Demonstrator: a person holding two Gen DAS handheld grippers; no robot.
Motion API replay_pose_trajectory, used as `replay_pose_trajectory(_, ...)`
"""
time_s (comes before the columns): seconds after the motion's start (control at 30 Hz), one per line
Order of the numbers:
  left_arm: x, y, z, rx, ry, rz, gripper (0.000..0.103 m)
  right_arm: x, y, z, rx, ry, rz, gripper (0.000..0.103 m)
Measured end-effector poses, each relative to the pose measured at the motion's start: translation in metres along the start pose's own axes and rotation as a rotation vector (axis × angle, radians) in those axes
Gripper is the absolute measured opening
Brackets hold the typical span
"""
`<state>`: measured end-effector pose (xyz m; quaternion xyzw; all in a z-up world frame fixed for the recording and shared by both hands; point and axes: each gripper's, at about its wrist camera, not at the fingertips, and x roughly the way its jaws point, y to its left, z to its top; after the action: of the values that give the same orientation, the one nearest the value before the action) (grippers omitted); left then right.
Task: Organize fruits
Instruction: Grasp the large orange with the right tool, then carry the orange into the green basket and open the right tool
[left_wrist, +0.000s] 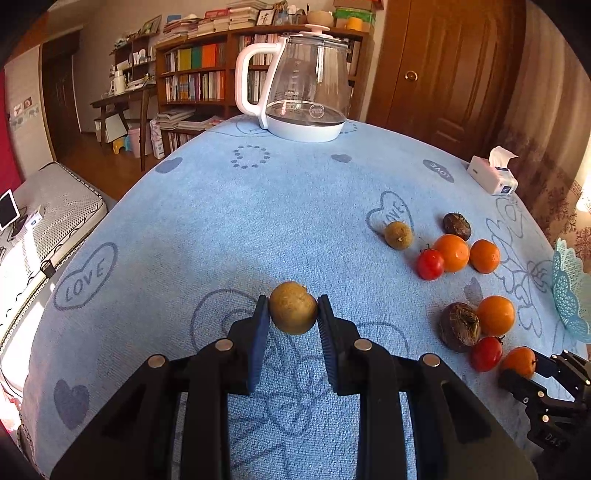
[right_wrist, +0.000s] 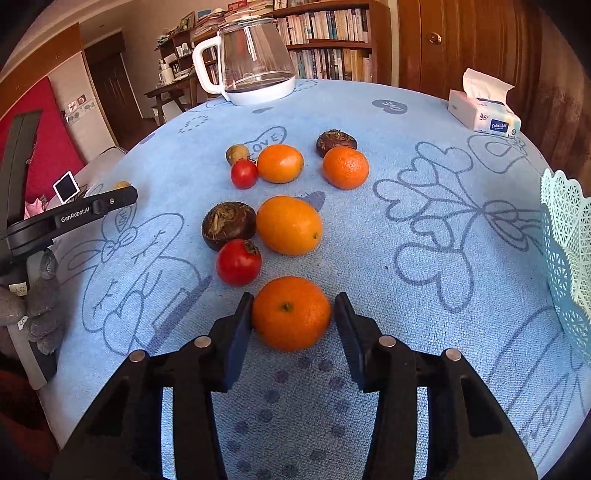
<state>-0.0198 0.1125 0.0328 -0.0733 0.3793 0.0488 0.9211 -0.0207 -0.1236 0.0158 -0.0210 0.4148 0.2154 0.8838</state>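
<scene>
My left gripper (left_wrist: 291, 306) is shut on a small round yellow-brown fruit (left_wrist: 293, 313), held a little above the blue tablecloth (left_wrist: 221, 221). In the right wrist view my right gripper (right_wrist: 291, 302) straddles a mandarin (right_wrist: 291, 314) lying on the cloth. Its left pad touches the mandarin, and a thin gap shows at the right pad. Just beyond lie a tomato (right_wrist: 238, 262), a dark brown fruit (right_wrist: 229, 225) and a larger orange (right_wrist: 289, 225). Farther back lie two more oranges, a tomato, a dark fruit and a small brown fruit (right_wrist: 236, 153).
A pale turquoise lace basket (right_wrist: 565, 240) stands at the table's right edge. A glass kettle (left_wrist: 299, 85) with a white handle sits at the far edge and a tissue pack (left_wrist: 493, 175) at the far right. Bookshelves and a wooden door stand behind.
</scene>
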Motion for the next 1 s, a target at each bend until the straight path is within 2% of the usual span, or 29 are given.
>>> replay_pose_trajectory(0.2, 0.000, -0.002, 0.000, 0.000, -0.002, -0.001, 0.027, -0.002, 0.004, -0.001, -0.017, -0.013, -0.017, 0.042)
replay_pose_trajectory(0.67, -0.011, -0.025, 0.003, 0.031, -0.023, -0.026, 0.027, -0.025, 0.001, 0.002, -0.023, -0.111, -0.139, 0.042)
replay_pose_trajectory(1.0, -0.018, -0.052, 0.010, 0.080, -0.038, -0.048, 0.027, -0.050, -0.035, 0.010, 0.069, -0.171, -0.159, 0.042)
